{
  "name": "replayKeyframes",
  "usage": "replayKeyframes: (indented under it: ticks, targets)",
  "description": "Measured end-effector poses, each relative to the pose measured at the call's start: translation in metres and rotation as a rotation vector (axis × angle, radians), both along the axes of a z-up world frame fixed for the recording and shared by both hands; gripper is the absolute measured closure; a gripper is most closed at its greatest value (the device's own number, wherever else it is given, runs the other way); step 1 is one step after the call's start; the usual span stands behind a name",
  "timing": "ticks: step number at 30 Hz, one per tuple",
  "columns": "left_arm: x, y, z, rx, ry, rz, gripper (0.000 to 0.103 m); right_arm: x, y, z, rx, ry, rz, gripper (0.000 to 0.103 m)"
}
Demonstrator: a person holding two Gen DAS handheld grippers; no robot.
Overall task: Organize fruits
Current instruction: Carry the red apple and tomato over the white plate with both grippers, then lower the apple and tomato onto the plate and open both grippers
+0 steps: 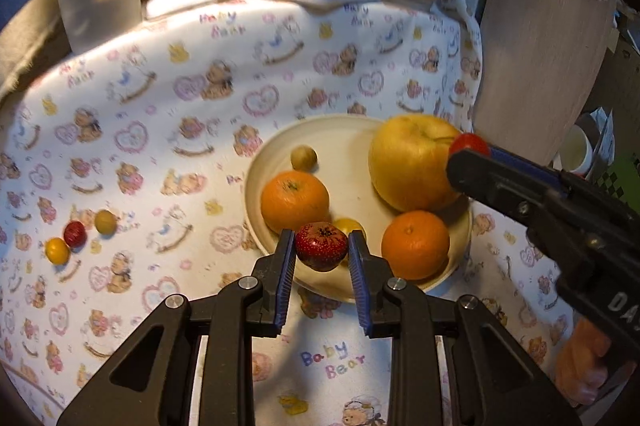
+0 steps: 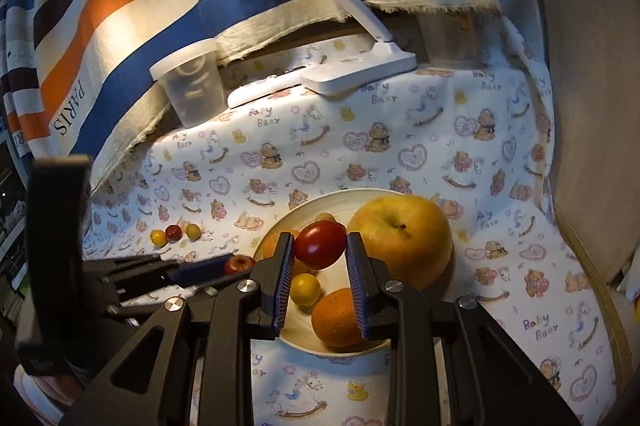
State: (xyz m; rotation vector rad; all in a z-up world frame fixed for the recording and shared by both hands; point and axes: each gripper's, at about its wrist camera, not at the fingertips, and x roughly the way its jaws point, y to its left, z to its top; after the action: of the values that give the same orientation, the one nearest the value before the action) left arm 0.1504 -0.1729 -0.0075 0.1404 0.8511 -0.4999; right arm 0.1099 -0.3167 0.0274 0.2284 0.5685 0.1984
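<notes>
Carrying a speckled red berry [image 1: 321, 246] in my left tongs [image 1: 322, 251] and a smooth red tomato [image 2: 321, 244] in my right tongs [image 2: 320, 254], both above the plate [image 1: 352, 134]; crowded round fruit could make either roll off onto the table.

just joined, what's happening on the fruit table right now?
A person is sorting fruit with two handheld tools. The left tool is shut on a speckled dark-red berry, and the right tool is shut on a smooth red tomato-like fruit; both are over the cream plate. The plate holds a big yellow apple, two oranges and a couple of small yellow fruits. Three small fruits sit in a row on the bear-print cloth, off to the left.
</notes>
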Motion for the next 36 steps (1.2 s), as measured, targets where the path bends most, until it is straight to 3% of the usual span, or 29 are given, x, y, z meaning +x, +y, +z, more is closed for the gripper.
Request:
replayKeyframes:
  ticks: [10,21,28,36]
  targets:
    - [0.007,-0.001,-0.011,-0.011,0.035,-0.002,0.077,0.018,0.007,-0.022,-0.038,0.134,0.023,0.075]
    - [0.004,-0.001,-0.014,0.009,0.015,0.000,0.076,0.023,0.007,-0.027,-0.046,0.177,0.024,0.075]
    - [-0.004,0.002,-0.009,0.028,-0.026,-0.004,0.068,0.025,0.005,-0.030,-0.034,0.196,0.023,0.075]
    - [-0.011,0.021,0.002,0.002,-0.084,0.035,0.052,0.025,0.006,-0.031,-0.051,0.197,0.023,0.076]
